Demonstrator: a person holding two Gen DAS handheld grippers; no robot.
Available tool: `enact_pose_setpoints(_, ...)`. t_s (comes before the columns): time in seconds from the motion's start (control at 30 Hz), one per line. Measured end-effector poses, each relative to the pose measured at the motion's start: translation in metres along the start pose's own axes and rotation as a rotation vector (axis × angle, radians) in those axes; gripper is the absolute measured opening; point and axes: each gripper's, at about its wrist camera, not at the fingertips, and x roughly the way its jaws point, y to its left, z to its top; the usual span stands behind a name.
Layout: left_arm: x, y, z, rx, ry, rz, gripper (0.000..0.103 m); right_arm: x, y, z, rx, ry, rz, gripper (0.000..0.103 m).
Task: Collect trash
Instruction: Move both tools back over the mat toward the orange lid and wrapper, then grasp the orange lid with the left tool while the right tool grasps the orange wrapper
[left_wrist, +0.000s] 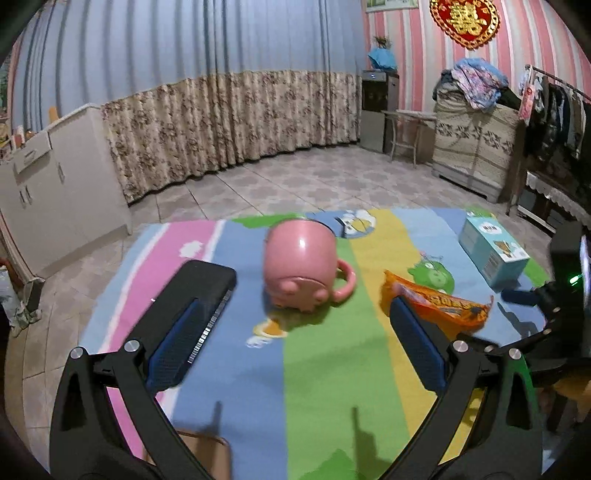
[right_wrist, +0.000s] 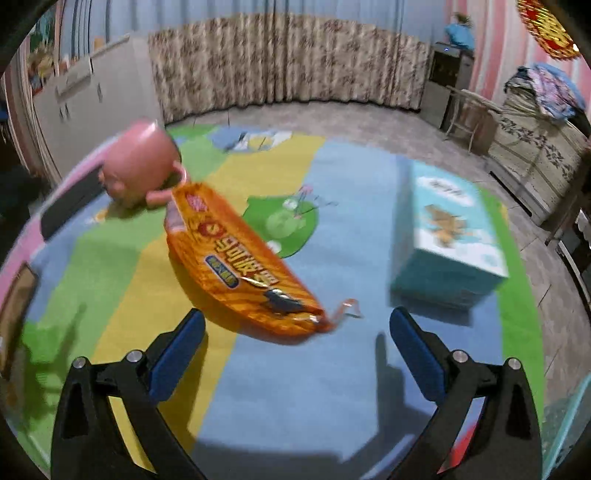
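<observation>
Right tongs (right_wrist: 297, 332) hang spread and empty just short of the orange snack wrapper (right_wrist: 236, 254), which lies slack on the striped tabletop (right_wrist: 314, 387) between the tipped pink mug (right_wrist: 138, 162) and the teal box (right_wrist: 450, 236). Left tongs (left_wrist: 299, 321) gape too, holding nothing, facing the mug. Thin foil may slide or crumple away under closing pads; a wide sweep could knock the mug.

The left gripper (left_wrist: 295, 325) hangs with its jaws spread wide, the blue pads (left_wrist: 177, 343) facing each other across an empty gap. The right gripper (right_wrist: 297, 347) is likewise spread wide with nothing between its blue pads (right_wrist: 415, 354). Off to the left gripper's right side, the right gripper's black body shows, close by.
</observation>
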Motion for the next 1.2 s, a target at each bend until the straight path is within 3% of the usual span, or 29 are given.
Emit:
enact_pose_setpoints(0.03,0.001,0.002,0.000,-0.006,0.005,-0.001,0.097,0.002,0.001,0.001,-0.004,0.008,0.013,0.080)
enact_pose_setpoints(0.1,0.005,0.005,0.001,-0.009,0.028,-0.014,0.097,0.002,0.004,0.005,-0.006,0.003,0.040,0.066)
enact_pose_setpoints(0.13,0.008,0.005,0.002,-0.014,0.036,-0.015,0.097,0.001,0.005,0.007,-0.011,0.002,0.045,0.055)
enact_pose_setpoints(0.17,0.009,0.003,0.002,-0.017,0.036,-0.011,0.097,0.000,0.006,0.007,-0.019,0.004,0.056,0.051)
enact_pose_setpoints(0.33,0.017,-0.014,0.006,-0.026,0.066,-0.049,0.097,-0.015,0.001,-0.005,-0.041,-0.007,0.058,0.014)
enact_pose_setpoints(0.73,0.056,-0.088,-0.002,0.056,0.132,-0.140,0.097,-0.084,-0.073,-0.066,0.064,-0.061,-0.015,0.013)
enact_pose_setpoints(0.93,0.095,-0.113,-0.008,0.087,0.234,-0.150,0.097,-0.105,-0.106,-0.088,0.122,-0.074,-0.056,0.013)
enact_pose_setpoints(0.97,0.101,-0.116,-0.010,0.094,0.263,-0.144,0.096,-0.108,-0.109,-0.090,0.126,-0.079,-0.058,0.013)
enact_pose_setpoints(1.03,0.109,-0.118,-0.011,0.097,0.303,-0.163,0.083,-0.114,-0.108,-0.094,0.128,-0.088,-0.065,0.013)
enact_pose_setpoints(1.1,0.110,-0.118,-0.010,0.092,0.306,-0.169,0.081,-0.119,-0.106,-0.093,0.136,-0.100,-0.064,0.013)
enact_pose_setpoints(1.2,0.109,-0.122,-0.010,0.111,0.303,-0.173,0.068,-0.131,-0.106,-0.102,0.155,-0.124,-0.065,0.013)
